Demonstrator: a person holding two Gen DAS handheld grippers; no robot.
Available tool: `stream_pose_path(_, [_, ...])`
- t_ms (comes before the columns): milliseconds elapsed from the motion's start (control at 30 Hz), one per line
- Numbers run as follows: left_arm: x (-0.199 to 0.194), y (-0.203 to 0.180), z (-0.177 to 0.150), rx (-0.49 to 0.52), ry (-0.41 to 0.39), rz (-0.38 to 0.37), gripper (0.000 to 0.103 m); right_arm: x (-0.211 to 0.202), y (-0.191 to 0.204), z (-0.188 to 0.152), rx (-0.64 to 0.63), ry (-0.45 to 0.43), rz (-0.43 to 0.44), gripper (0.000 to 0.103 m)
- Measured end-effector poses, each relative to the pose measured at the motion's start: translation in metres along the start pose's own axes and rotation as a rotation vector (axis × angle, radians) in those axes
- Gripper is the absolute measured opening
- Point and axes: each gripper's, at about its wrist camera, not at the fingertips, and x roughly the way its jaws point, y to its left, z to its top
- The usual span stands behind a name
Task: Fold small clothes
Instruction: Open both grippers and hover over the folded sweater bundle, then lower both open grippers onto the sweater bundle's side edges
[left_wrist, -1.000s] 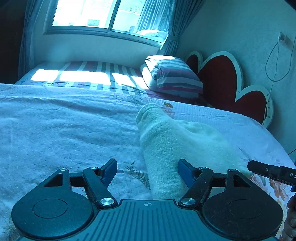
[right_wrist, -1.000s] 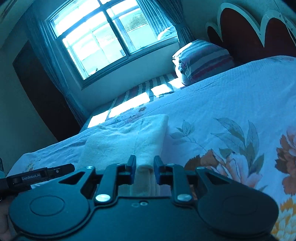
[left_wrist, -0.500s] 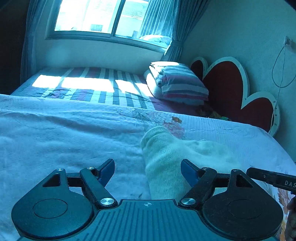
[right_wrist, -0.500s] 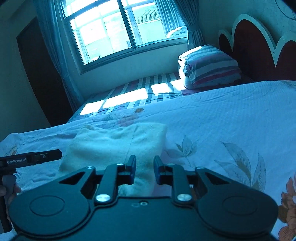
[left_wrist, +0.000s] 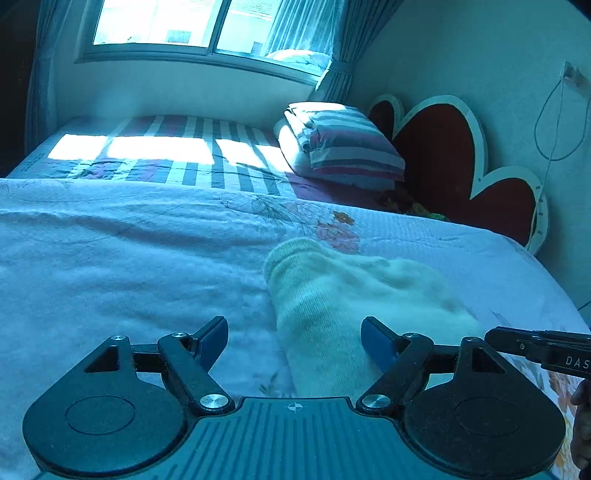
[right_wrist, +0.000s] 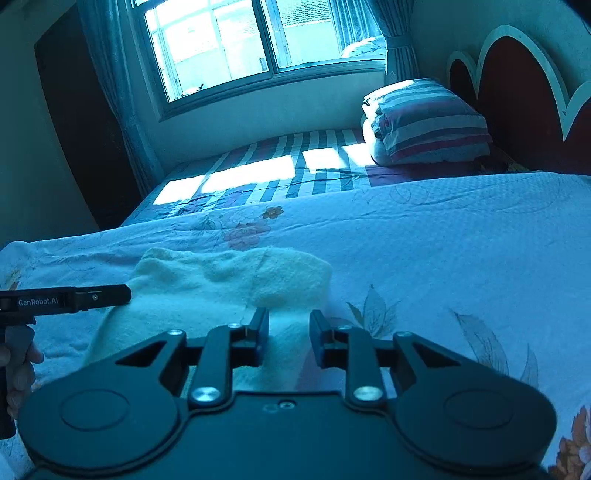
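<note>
I'm looking across a bed covered by a pale floral bedspread (left_wrist: 110, 266), lightly creased, with flower prints near its far edge and more along the near right side. The cream knit garment (left_wrist: 332, 295) lies on it, folded into a soft, thick bundle, one rounded end pointing toward the window. Beyond the spread a striped sheet (left_wrist: 192, 155) catches bright blocks of sunlight, and a folded striped quilt (left_wrist: 343, 147) sits stacked at the head end, beside a red heart-shaped headboard (left_wrist: 443, 155) with a white rim. A wide window (right_wrist: 236, 44) with tied-back curtains fills the far wall; a cord (left_wrist: 554, 122) loops down the wall on the right. My left gripper (left_wrist: 294, 334) stands wide open, the garment's near end partly between its blue pads but neither pressing it. My right gripper (right_wrist: 289, 328) is narrow and its jaws are opening, the garment's near edge lying in the gap, apparently not pinched. A hand (right_wrist: 16, 365) holds the left tool's handle.
</note>
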Motion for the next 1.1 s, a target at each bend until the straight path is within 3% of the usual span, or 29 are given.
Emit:
stream_pose_path(167, [-0.059,-0.019,-0.057,0.019,-0.005,-0.003,0.079,-0.057,0.021,-0.049,-0.007,0.017,0.040,0.026])
stream_pose_path(300, [-0.080,-0.035,-0.087,0.044,0.001,0.011,0.079,-0.085,0.054,-0.083,-0.075,0.018,0.058,0.024])
stream_pose_path(467, [-0.078,-0.052,-0.094,0.091,0.008,0.064,0.079,-0.077,0.101,-0.094,-0.240,0.017,0.040,0.020])
stream_pose_path(600, [-0.076,-0.043,-0.099,0.085,0.041,0.098,0.079,-0.062,0.105,-0.100,-0.331,0.076,-0.067,0.015])
stream_pose_path(800, [-0.091,-0.018,-0.111,0.074,0.024,0.095,0.079,-0.073,0.060,-0.100,-0.242,0.079,-0.125,0.015])
stream_pose_path(833, [-0.093,-0.016,-0.110,0.071,0.022,0.101,0.079,-0.073,0.055,-0.101,-0.237,0.082,-0.144,0.025])
stream_pose_path(867, [-0.095,-0.014,-0.110,0.070,0.018,0.112,0.079,-0.073,0.049,-0.101,-0.227,0.080,-0.143,0.027])
stream_pose_path(967, [-0.109,-0.002,-0.102,0.035,-0.017,0.143,0.079,-0.083,0.034,-0.096,-0.133,0.070,-0.080,0.024])
stream_pose_path(1100, [-0.105,0.015,-0.079,-0.036,-0.021,0.039,0.079,-0.099,0.001,-0.086,0.082,0.013,0.037,0.026])
